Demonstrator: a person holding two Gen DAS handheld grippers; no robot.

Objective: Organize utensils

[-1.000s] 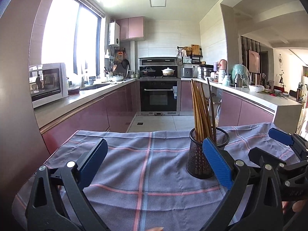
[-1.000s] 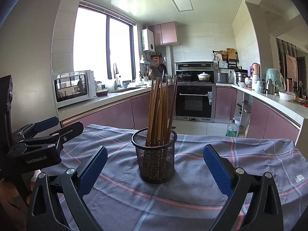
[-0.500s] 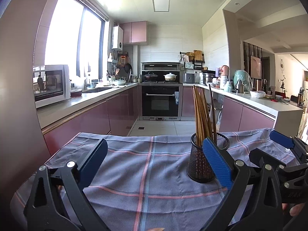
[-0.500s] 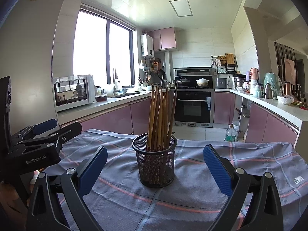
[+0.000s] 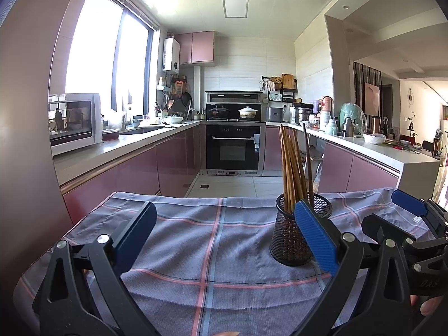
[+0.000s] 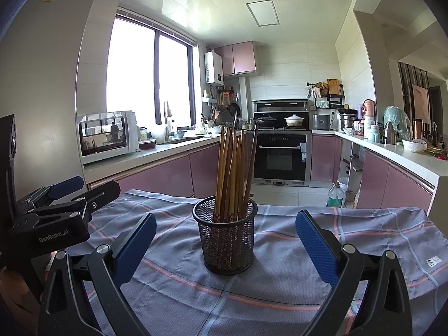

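A black mesh holder point(image 6: 226, 238) stands upright on a blue checked cloth point(image 6: 280, 285) and holds several brown chopsticks point(image 6: 232, 168). In the left wrist view the holder point(image 5: 291, 240) stands right of centre, partly behind my left gripper's right finger. My left gripper point(image 5: 224, 238) is open and empty, left of the holder. My right gripper point(image 6: 225, 245) is open and empty, with the holder ahead between its fingers, apart from both. The left gripper point(image 6: 56, 212) shows at the left edge of the right wrist view.
The cloth point(image 5: 210, 252) covers a table whose far edge drops to the kitchen floor. Pink cabinets and counters run along both sides, with a microwave point(image 6: 106, 135) on the left and an oven point(image 6: 282, 158) at the back. A plastic bottle point(image 6: 334, 196) stands on the floor.
Both views have shifted slightly, so the holder sits a little lower in each. Both grippers stay open and empty. The holder and chopsticks have not moved.
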